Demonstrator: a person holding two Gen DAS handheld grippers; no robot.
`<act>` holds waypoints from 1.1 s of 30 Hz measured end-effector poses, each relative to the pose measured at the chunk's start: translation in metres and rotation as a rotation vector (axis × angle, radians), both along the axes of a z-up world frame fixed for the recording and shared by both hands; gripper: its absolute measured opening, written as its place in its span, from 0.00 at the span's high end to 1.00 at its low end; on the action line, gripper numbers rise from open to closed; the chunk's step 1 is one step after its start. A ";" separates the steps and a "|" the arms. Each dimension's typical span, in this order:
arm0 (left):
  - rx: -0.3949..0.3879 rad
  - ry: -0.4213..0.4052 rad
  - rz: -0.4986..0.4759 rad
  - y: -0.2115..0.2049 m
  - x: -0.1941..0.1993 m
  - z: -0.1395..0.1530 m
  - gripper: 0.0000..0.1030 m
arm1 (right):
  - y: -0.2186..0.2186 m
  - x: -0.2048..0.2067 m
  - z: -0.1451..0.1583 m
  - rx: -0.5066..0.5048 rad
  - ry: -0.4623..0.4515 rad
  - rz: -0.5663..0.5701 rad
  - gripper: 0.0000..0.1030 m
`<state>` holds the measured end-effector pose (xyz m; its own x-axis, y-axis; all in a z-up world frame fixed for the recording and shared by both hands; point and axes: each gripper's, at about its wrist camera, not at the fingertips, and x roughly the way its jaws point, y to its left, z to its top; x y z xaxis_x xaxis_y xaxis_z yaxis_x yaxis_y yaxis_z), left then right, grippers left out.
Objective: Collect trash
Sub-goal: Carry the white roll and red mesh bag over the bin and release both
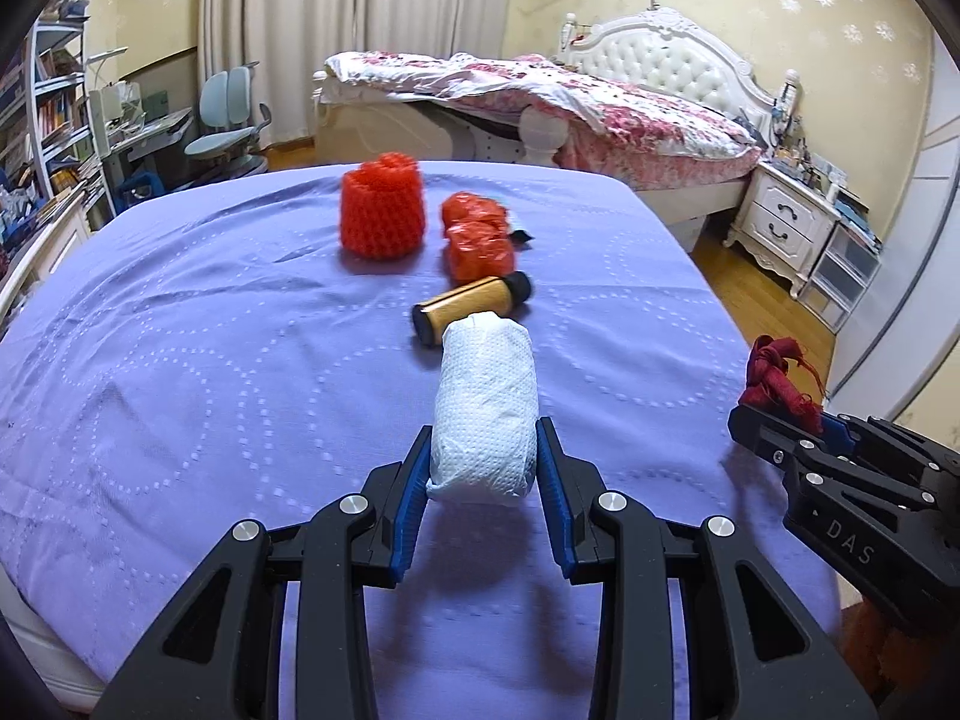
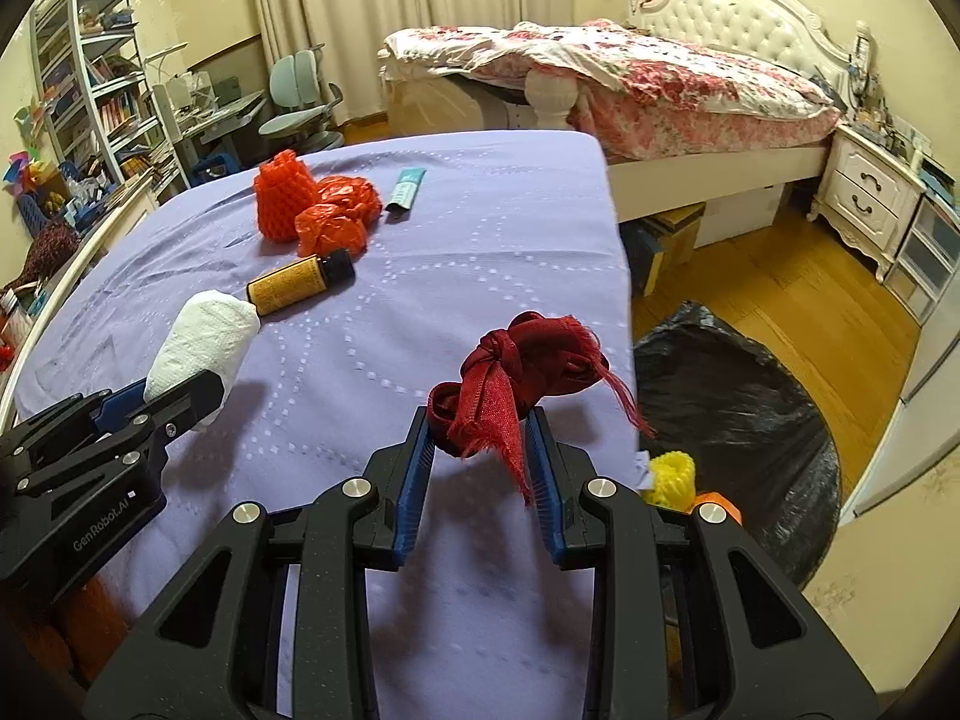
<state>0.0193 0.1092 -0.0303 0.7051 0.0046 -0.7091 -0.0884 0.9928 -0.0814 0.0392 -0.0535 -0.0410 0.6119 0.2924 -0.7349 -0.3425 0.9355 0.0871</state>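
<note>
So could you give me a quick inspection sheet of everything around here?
Surface: lilac patterned tablecloth, wrinkled.
Job's things: white paper-towel wad; knotted dark red cloth scrap; orange foam net; crumpled orange plastic bags; amber bottle with black cap, lying flat; teal tube; black bin bag on floor.
Clutter: yellow foam net beside bag.
Grippers: left gripper grips wad; right gripper grips cloth.
Cables: nothing seen.
Surroundings: bed, bookshelf.

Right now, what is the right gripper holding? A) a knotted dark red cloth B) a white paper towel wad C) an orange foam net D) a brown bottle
A: the right gripper has its blue fingers shut on the knotted dark red cloth, while the white paper towel wad sits in the left gripper.
</note>
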 end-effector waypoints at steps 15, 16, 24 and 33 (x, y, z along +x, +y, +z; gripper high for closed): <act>0.008 -0.012 -0.136 -0.074 0.009 0.002 0.66 | -0.080 -0.008 0.001 0.018 -0.020 -0.160 0.70; 0.010 -0.011 -0.146 -0.080 0.011 0.002 0.66 | -0.086 -0.007 0.001 0.021 -0.020 -0.172 0.70; 0.034 -0.010 -0.213 -0.118 0.026 0.000 0.66 | -0.117 -0.006 -0.005 0.025 -0.020 -0.230 0.70; 0.044 -0.010 -0.241 -0.141 0.045 -0.001 0.66 | -0.138 0.002 -0.007 0.029 -0.023 -0.257 0.70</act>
<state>0.0641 -0.0321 -0.0312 0.6965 -0.1340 -0.7049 0.1523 0.9876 -0.0373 0.0416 -0.1919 -0.0477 0.6857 0.1454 -0.7132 -0.0956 0.9893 0.1098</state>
